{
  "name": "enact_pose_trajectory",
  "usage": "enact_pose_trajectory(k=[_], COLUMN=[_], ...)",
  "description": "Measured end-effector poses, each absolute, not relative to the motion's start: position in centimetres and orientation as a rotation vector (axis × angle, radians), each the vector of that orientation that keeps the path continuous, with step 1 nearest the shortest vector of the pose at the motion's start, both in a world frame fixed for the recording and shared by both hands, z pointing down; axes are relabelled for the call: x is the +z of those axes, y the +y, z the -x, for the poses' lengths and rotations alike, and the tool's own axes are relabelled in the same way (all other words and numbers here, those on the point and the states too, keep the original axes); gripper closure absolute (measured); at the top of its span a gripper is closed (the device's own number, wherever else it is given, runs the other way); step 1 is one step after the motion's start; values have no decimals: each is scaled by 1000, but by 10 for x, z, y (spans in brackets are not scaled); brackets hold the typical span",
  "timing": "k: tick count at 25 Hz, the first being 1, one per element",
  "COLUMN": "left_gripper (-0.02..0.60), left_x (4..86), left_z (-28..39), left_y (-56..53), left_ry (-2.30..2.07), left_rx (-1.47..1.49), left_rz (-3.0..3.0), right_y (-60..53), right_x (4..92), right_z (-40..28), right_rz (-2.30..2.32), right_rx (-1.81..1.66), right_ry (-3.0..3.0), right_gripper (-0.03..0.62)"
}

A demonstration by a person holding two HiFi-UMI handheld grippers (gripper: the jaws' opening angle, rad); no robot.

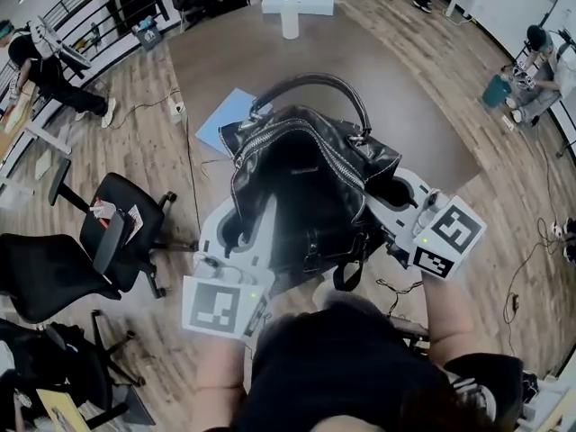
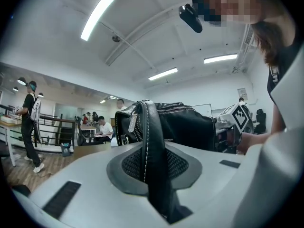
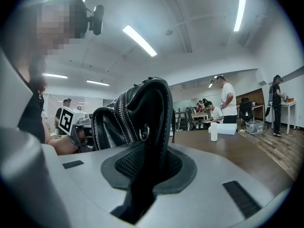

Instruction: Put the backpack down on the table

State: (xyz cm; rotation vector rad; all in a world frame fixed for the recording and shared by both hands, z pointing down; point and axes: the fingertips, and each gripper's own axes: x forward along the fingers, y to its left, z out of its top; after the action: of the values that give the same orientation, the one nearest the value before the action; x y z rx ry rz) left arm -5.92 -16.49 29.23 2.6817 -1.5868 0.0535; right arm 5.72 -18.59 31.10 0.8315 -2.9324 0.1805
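A black leather backpack with white stitching and a curved top handle hangs in the air between both grippers, over the near edge of the brown table. My left gripper is shut on a black strap at the bag's left side. My right gripper is shut on the bag's leather at its right side. In the left gripper view the left gripper has the strap running between its jaws. In the right gripper view the right gripper pinches the dark leather, with the table beyond it.
A blue sheet lies on the table just beyond the bag, and a white block stands at the far end. Black office chairs stand on the wooden floor to the left. People are at the room's edges.
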Motion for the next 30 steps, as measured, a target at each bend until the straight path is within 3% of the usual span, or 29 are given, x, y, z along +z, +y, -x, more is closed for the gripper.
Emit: enact_pose_trajectory(k=[30], left_gripper=[497], left_x=[351], left_z=[26], left_y=[-371], left_ry=[-1765], left_rx=[106], left_rz=[-2553], right_y=[-407], right_x=[370], right_z=[-91], right_rz=[-715], right_rx=[230], right_ry=[-2943], right_gripper=[510])
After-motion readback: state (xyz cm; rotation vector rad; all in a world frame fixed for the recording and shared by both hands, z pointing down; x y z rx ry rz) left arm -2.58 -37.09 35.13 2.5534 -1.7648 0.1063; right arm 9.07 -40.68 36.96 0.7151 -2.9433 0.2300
